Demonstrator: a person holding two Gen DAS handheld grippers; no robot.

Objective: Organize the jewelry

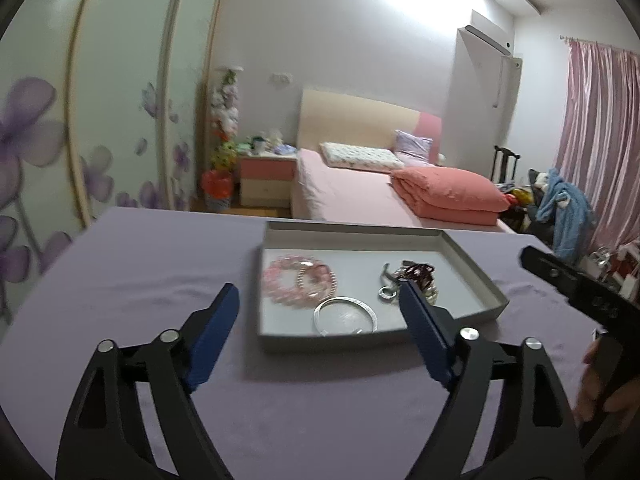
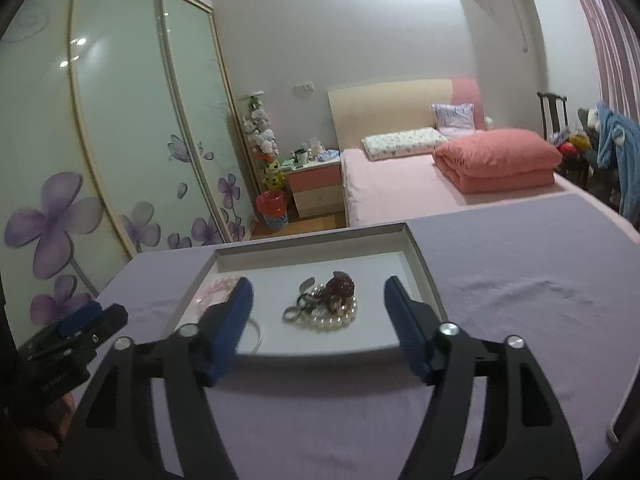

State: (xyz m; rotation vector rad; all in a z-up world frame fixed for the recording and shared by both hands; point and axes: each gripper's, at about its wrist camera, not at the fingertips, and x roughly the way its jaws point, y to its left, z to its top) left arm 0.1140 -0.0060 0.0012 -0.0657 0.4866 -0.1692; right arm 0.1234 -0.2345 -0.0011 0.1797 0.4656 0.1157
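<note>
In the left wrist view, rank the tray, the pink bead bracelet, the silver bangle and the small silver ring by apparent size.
1. Tray: largest by far.
2. Pink bead bracelet and silver bangle: look alike; the bangle sits nearer the camera, so I won't rank them.
3. Small silver ring: smallest.

light: dim indoor, ceiling glare top | focus: soft, slight blur | edges: fisheye curvature, dark vignette

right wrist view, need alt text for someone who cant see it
The open right gripper hovers over the near edge of a shallow grey tray on a purple-covered table, framing a pile of pearl bracelet, dark red beads and silver rings. Pink beads lie at the tray's left, a bedroom behind.
</note>
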